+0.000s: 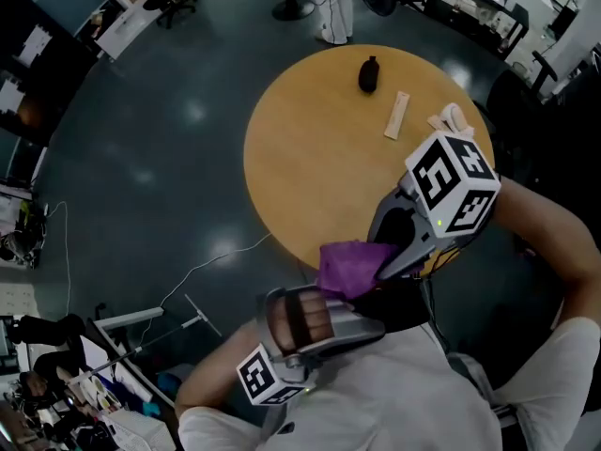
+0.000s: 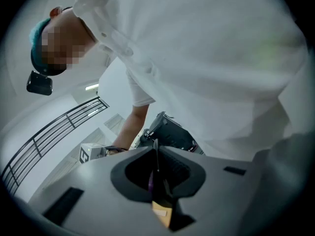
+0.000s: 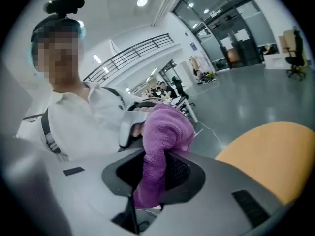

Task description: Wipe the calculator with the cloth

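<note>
Head view shows both tools held close to my operator's chest, off the near edge of the table [image 1: 310,158], tips turned toward each other. The right tool [image 1: 390,266] is clenched on the purple cloth [image 1: 352,266], which bunches out past its jaws. The right gripper view confirms this, with the cloth [image 3: 165,132] pinched between the pads of the right tool [image 3: 152,181]. The left tool [image 1: 315,313] sits just below and left of the cloth. In the left gripper view its jaws stand nearly together on a thin dark slab [image 2: 156,156] seen edge-on. I judge that slab to be the calculator, though its face is not visible from here. Nothing on the table looks like one. The slab's long axis runs out along the left tool [image 2: 156,173], straight toward the cloth. The cloth hangs just beyond the slab's far end and nearly touches it. I judge the right hand has to bring the cloth across the slab's flat side.
</note>
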`<state>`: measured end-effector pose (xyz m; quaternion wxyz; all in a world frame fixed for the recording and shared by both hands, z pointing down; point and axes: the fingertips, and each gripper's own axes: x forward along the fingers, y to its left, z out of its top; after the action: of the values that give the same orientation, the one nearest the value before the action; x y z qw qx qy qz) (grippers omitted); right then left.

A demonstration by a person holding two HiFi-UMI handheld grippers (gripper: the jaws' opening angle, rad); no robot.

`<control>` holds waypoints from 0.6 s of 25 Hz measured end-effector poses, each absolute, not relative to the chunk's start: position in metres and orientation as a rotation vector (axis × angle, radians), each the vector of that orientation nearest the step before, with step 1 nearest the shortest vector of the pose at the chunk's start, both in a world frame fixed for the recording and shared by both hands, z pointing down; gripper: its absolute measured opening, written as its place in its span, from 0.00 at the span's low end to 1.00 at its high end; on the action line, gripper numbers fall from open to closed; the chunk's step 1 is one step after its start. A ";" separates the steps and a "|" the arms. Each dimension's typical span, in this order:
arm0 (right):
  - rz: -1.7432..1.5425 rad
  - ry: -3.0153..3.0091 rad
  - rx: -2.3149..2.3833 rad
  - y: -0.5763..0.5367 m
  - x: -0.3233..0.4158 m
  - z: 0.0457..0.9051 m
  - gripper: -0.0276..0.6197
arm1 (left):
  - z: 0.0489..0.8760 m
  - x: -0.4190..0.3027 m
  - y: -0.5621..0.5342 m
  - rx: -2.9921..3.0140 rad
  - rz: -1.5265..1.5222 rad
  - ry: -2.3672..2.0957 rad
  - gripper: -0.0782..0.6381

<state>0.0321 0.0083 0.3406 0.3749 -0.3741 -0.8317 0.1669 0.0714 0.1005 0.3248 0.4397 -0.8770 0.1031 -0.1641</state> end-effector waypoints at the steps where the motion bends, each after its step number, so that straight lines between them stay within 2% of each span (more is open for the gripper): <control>1: 0.419 -2.095 -1.004 0.023 0.032 0.340 0.19 | 0.323 0.072 0.100 -2.170 -0.405 0.253 0.17; 5: 0.424 -2.006 -1.080 0.047 0.026 0.360 0.19 | 0.319 0.082 0.108 -2.168 -0.383 0.204 0.17; 15: 0.688 -1.936 -1.110 0.059 0.011 0.417 0.19 | 0.311 0.073 0.110 -2.225 -0.350 0.255 0.17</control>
<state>0.0115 0.0593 0.4167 0.3924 -0.4372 -0.7626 0.2709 0.0734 0.1103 0.3114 0.4234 -0.8893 0.1020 -0.1400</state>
